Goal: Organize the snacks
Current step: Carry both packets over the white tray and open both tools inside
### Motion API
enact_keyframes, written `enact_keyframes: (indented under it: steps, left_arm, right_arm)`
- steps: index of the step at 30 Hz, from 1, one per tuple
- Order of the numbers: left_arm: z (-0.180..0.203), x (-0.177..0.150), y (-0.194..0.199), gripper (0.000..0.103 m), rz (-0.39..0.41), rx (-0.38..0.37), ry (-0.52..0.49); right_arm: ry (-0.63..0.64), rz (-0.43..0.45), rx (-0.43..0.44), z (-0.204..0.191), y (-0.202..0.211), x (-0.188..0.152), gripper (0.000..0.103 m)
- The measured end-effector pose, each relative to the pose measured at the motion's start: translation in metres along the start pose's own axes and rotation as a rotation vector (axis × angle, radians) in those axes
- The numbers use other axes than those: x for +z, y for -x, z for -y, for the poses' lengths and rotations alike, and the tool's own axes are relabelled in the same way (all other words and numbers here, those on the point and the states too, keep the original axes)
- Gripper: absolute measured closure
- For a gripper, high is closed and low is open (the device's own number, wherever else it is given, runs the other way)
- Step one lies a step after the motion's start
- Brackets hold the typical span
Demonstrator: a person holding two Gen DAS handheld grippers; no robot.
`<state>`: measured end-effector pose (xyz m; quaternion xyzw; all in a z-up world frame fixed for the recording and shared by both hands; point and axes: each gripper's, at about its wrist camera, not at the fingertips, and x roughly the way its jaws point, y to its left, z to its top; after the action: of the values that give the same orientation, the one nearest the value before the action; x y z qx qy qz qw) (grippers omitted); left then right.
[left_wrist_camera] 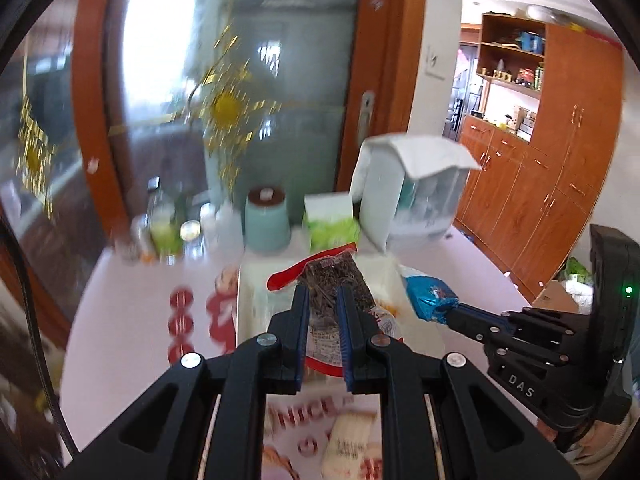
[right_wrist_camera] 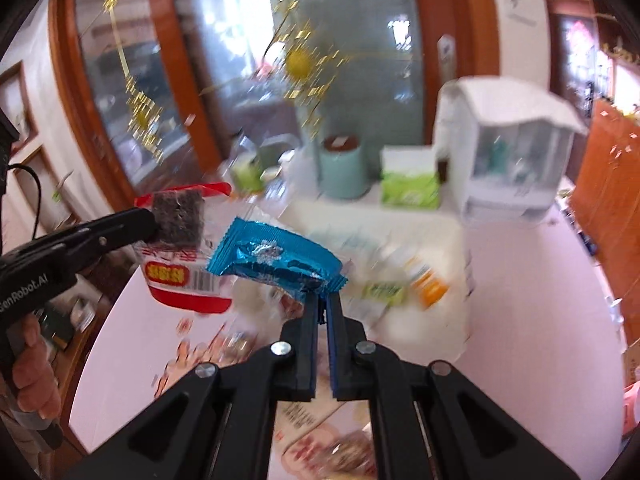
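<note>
My left gripper (left_wrist_camera: 323,289) is shut on a clear packet of dark dried snack with red edges (left_wrist_camera: 334,276), held up over the table. The same packet (right_wrist_camera: 180,240) shows at the left of the right wrist view, pinched by the left gripper (right_wrist_camera: 154,222). My right gripper (right_wrist_camera: 323,299) is shut on the edge of a blue foil snack packet (right_wrist_camera: 276,258), also lifted. In the left wrist view the blue packet (left_wrist_camera: 430,296) hangs from the right gripper (left_wrist_camera: 452,314) at the right. A white tray (right_wrist_camera: 452,232) holding blurred snack packets lies below.
At the table's back stand a teal canister (left_wrist_camera: 267,220), a green-and-white box (left_wrist_camera: 330,222), a white dispenser box (left_wrist_camera: 412,192) and small bottles (left_wrist_camera: 164,224). A glass door with gold ornaments rises behind. Wooden cabinets (left_wrist_camera: 560,184) stand at the right. A hand (right_wrist_camera: 34,376) grips the left handle.
</note>
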<state>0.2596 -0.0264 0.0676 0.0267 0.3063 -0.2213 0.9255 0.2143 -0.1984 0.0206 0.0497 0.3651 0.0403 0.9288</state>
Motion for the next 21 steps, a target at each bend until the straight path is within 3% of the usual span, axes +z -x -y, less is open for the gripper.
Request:
enact_keyframes:
  steps: [7,12,14,15,16,17,19,21]
  left_arm:
    - [0.013,0.044,-0.038,0.091,0.006,0.049,-0.064]
    - [0.012,0.043,-0.075,0.089,-0.047,0.059,-0.064]
    - [0.011,0.037,-0.09,0.083,-0.081,0.068,-0.078]
    - [0.012,0.035,-0.098,0.078,-0.106,0.057,-0.082]
    - [0.011,0.031,-0.102,0.063,-0.119,0.055,-0.082]
    - [0.011,0.027,-0.109,0.039,-0.139,0.055,-0.086]
    - [0.012,0.021,-0.111,0.018,-0.143,0.065,-0.093]
    - [0.014,0.014,-0.109,0.018,-0.128,0.083,-0.107]
  right_arm:
    - [-0.035,0.05,-0.094,0.022,-0.001,0.045,0.099]
    - [-0.069,0.003,-0.147,0.035,-0.03,0.058,0.098]
    - [-0.081,-0.046,-0.15,0.042,-0.047,0.057,0.098]
    - [-0.099,-0.078,-0.157,0.047,-0.059,0.055,0.094]
    - [-0.116,-0.107,-0.167,0.052,-0.068,0.052,0.093]
    - [-0.127,-0.137,-0.171,0.056,-0.076,0.049,0.093]
    - [-0.143,-0.195,-0.174,0.062,-0.09,0.041,0.091]
    - [-0.153,-0.218,-0.186,0.067,-0.096,0.033,0.09]
